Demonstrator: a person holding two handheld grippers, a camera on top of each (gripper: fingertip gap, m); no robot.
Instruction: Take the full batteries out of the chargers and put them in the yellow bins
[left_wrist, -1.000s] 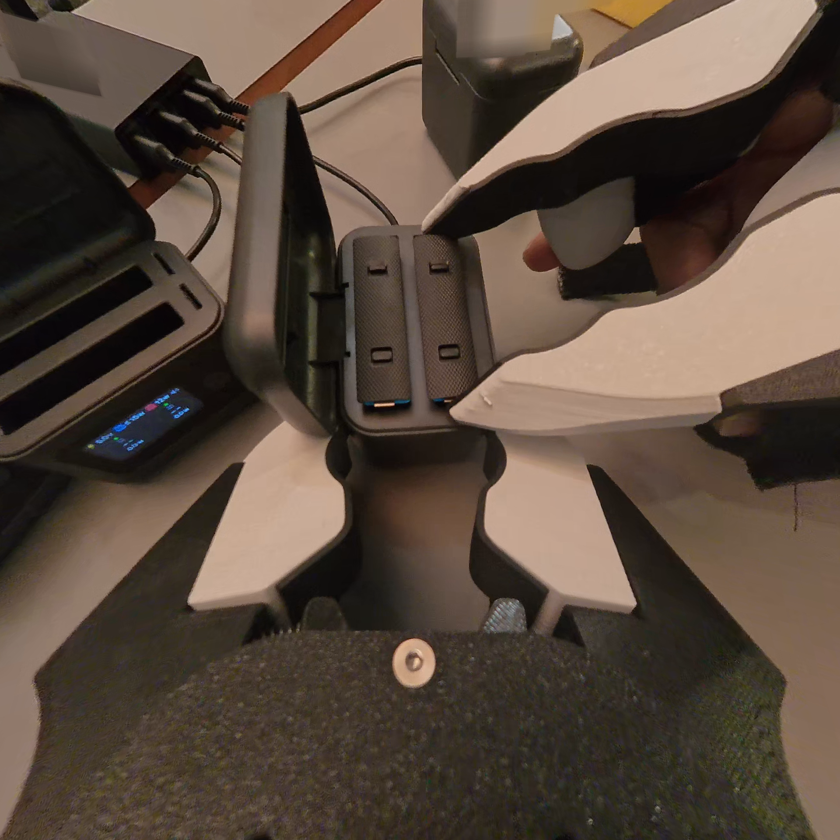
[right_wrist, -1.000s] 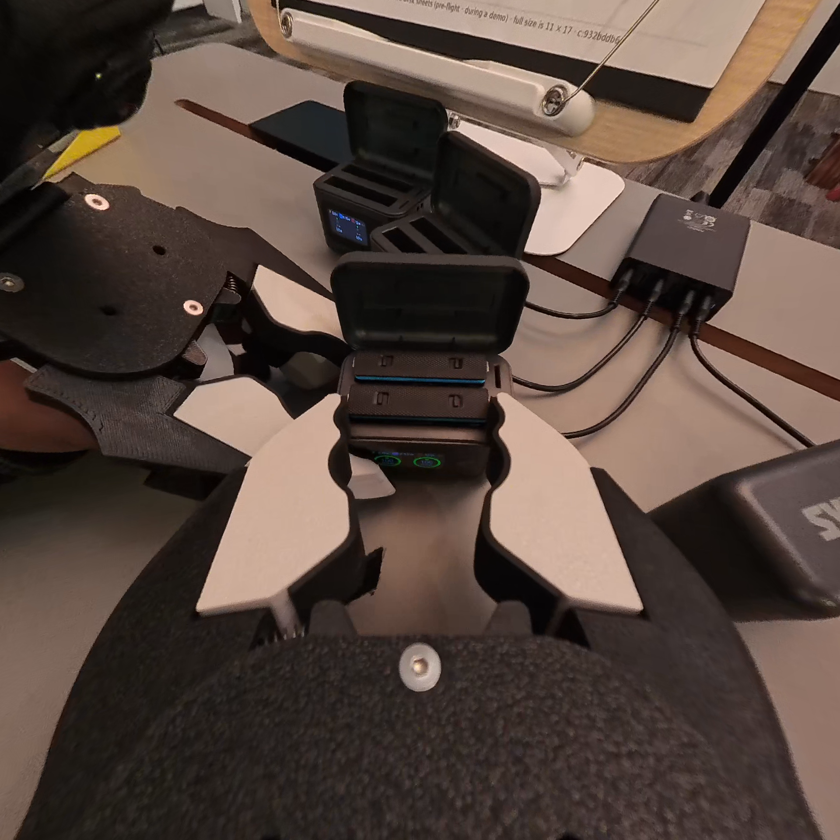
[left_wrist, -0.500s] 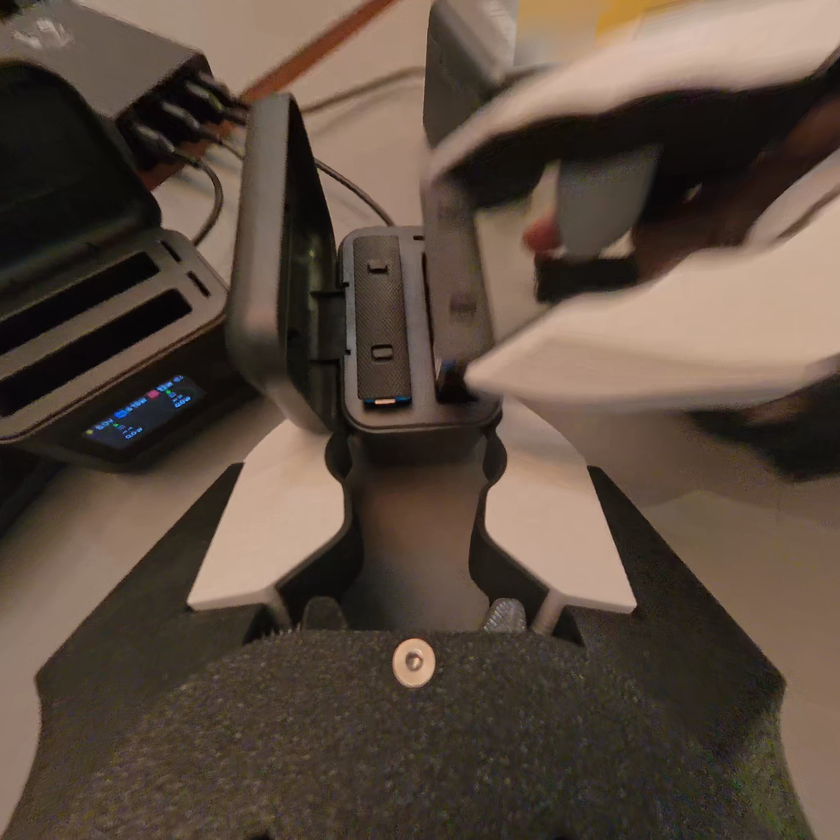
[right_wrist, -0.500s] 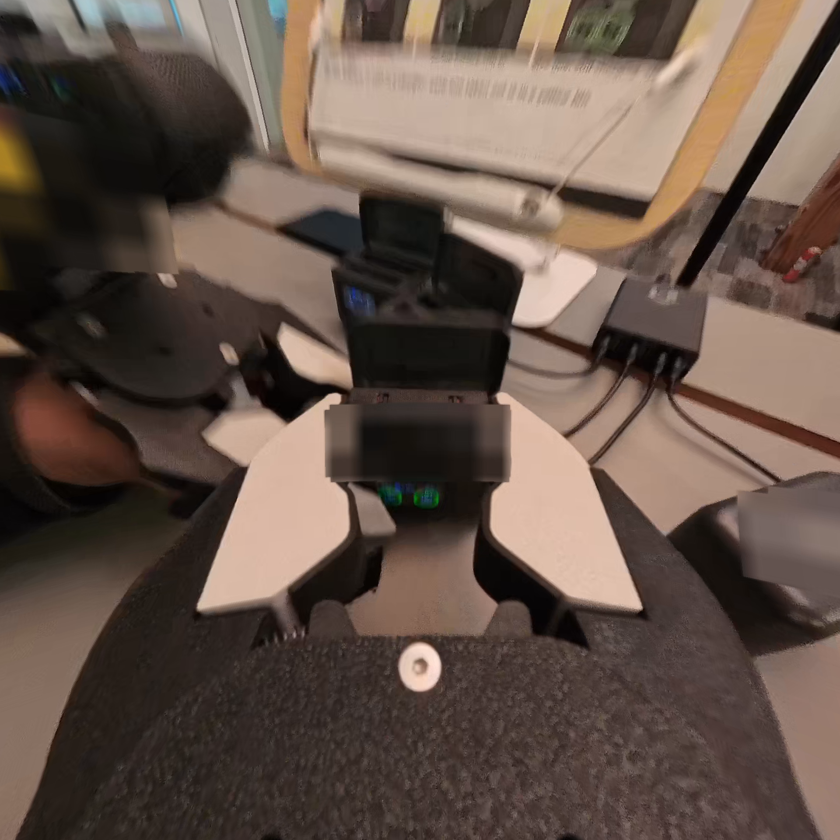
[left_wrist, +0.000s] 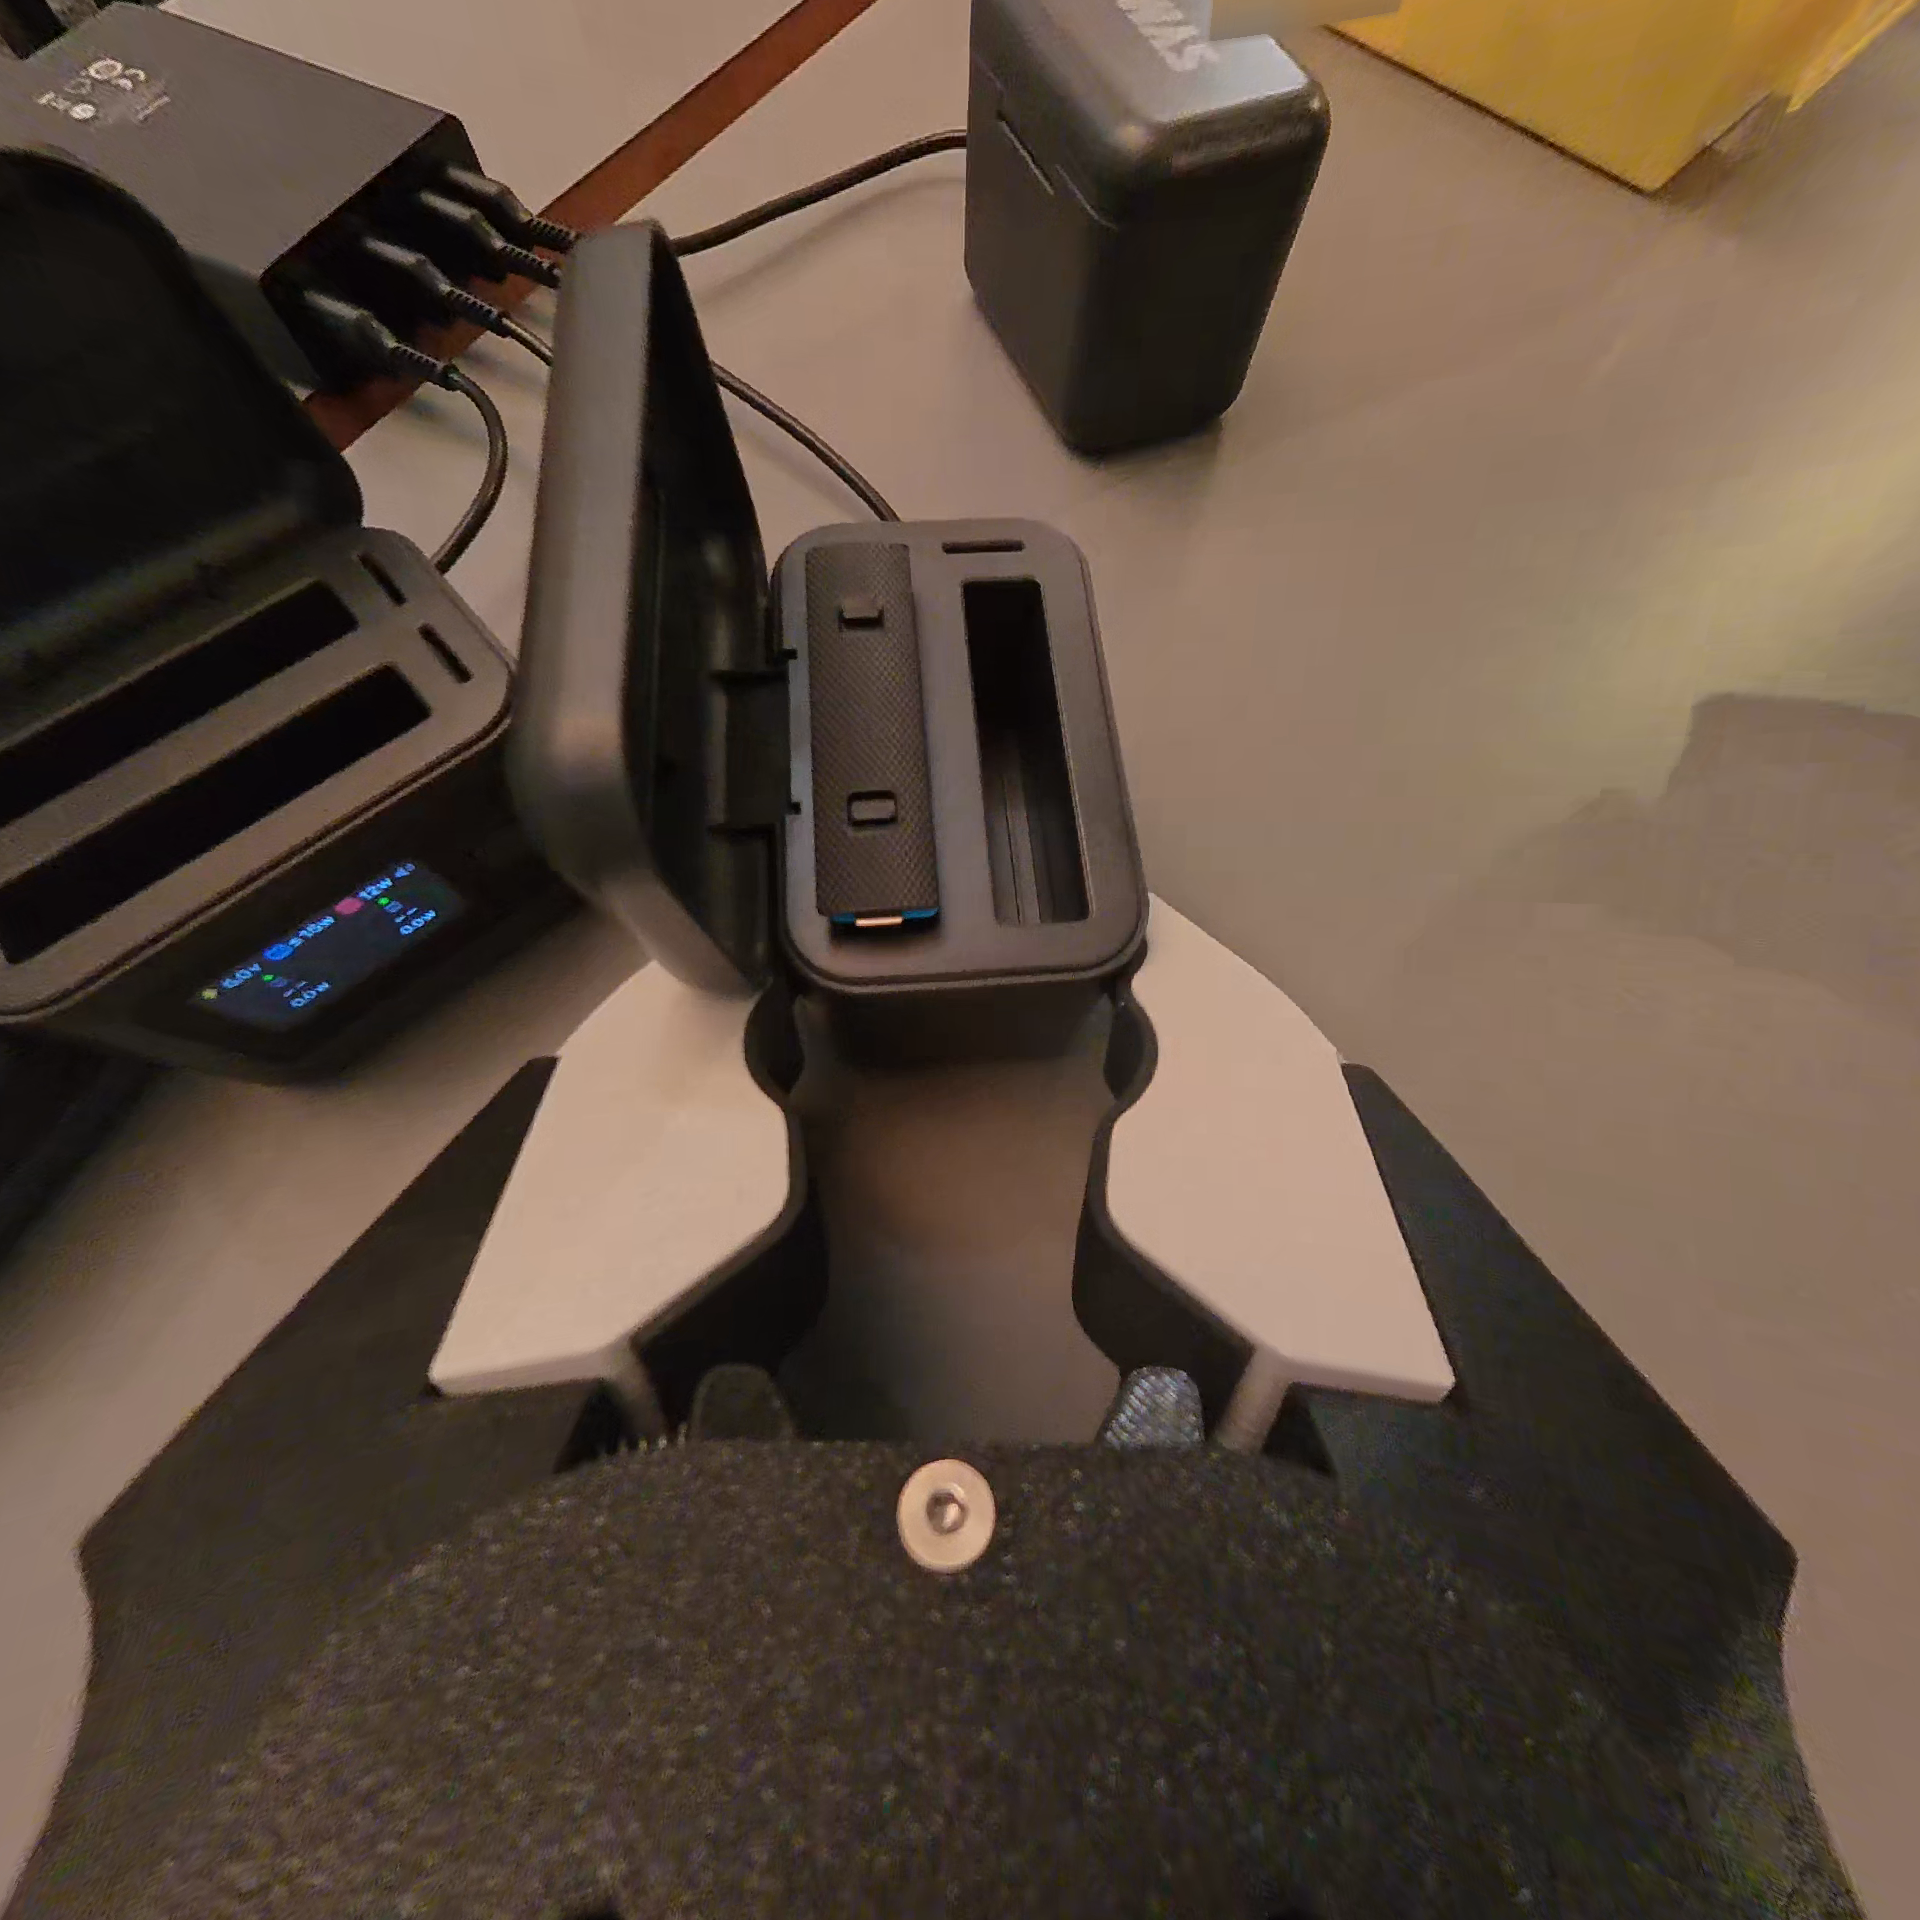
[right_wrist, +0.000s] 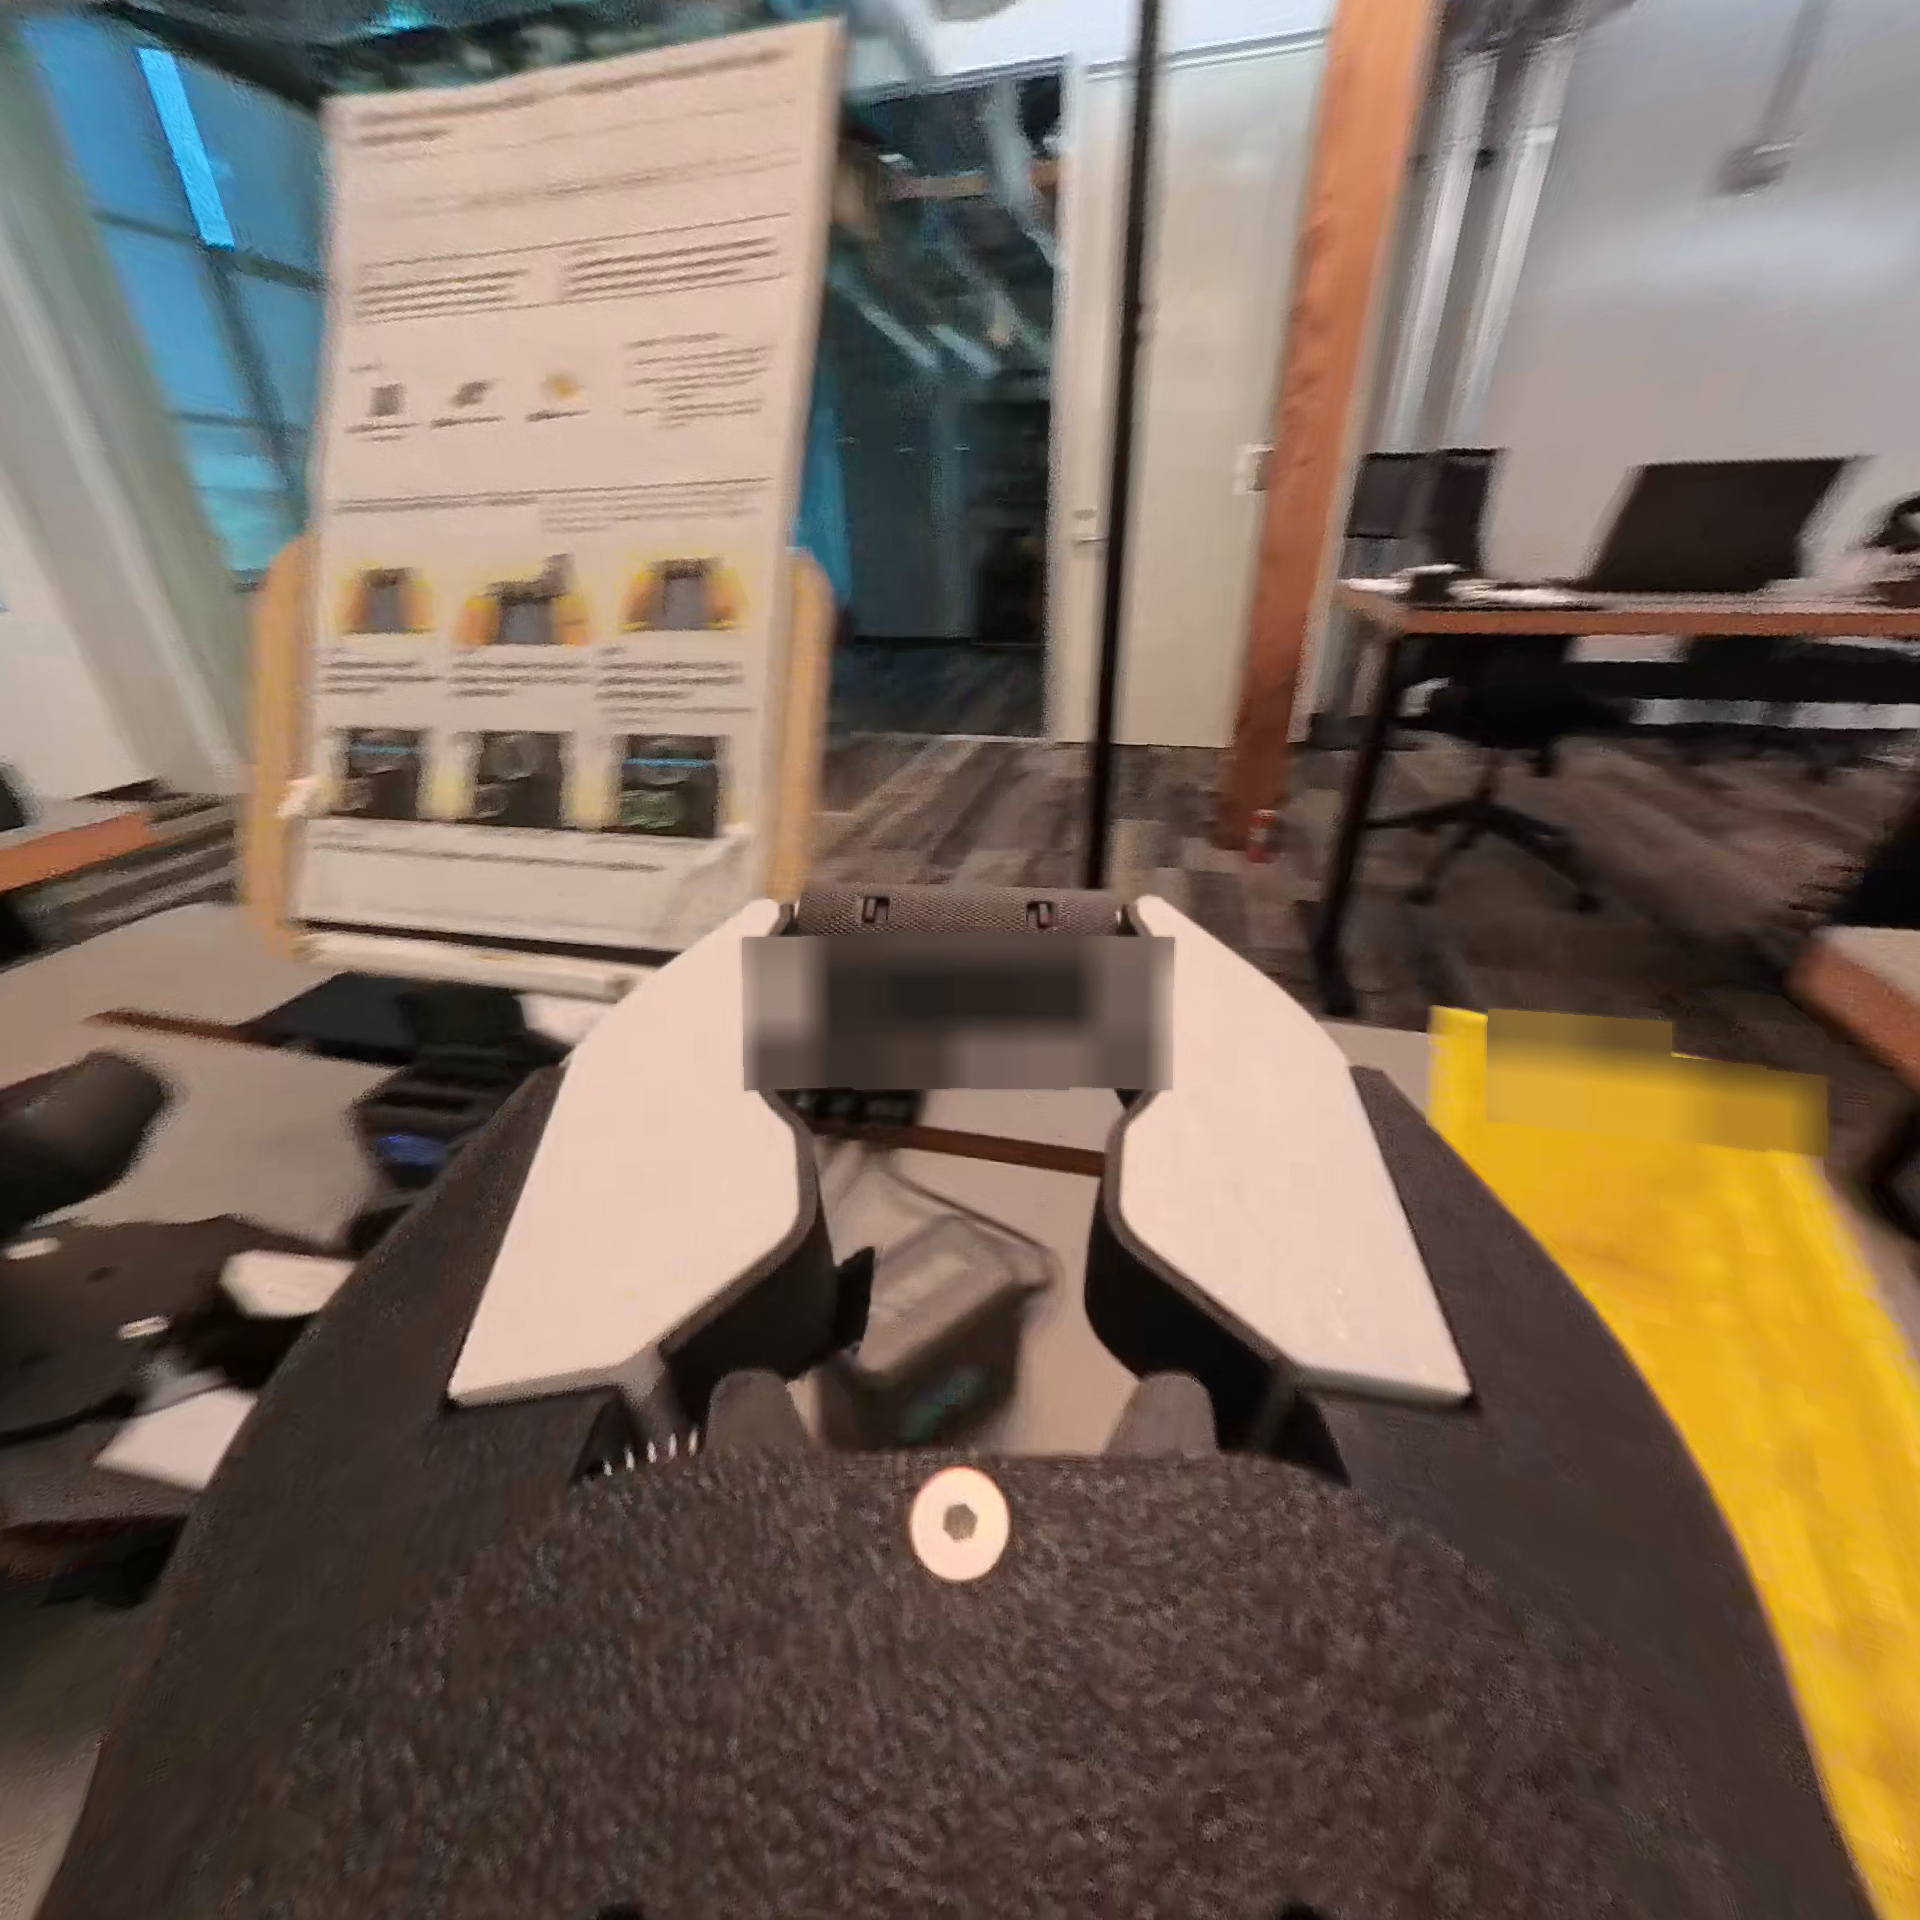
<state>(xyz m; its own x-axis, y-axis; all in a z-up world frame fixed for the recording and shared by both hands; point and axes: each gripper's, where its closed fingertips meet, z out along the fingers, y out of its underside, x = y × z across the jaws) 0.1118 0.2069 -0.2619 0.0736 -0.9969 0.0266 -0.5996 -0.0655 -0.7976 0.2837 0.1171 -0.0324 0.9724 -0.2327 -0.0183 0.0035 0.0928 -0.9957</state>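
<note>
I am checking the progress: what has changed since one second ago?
The right gripper pulled one battery out of the open charger and lifted it away toward the yellow bin; its slot is now empty. The left gripper still clamps the charger, the other battery stays inside.

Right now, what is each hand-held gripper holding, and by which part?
Right hand-held gripper: battery, clamped by its two short ends. Left hand-held gripper: open charger, gripped by its sides.

A mosaic patch hides most of the battery (right_wrist: 956, 912) in the right hand-held gripper (right_wrist: 956, 1003). The yellow bin (right_wrist: 1704, 1351) beside that battery is blurred and cut off by the right edge; its contents cannot be told.
</note>
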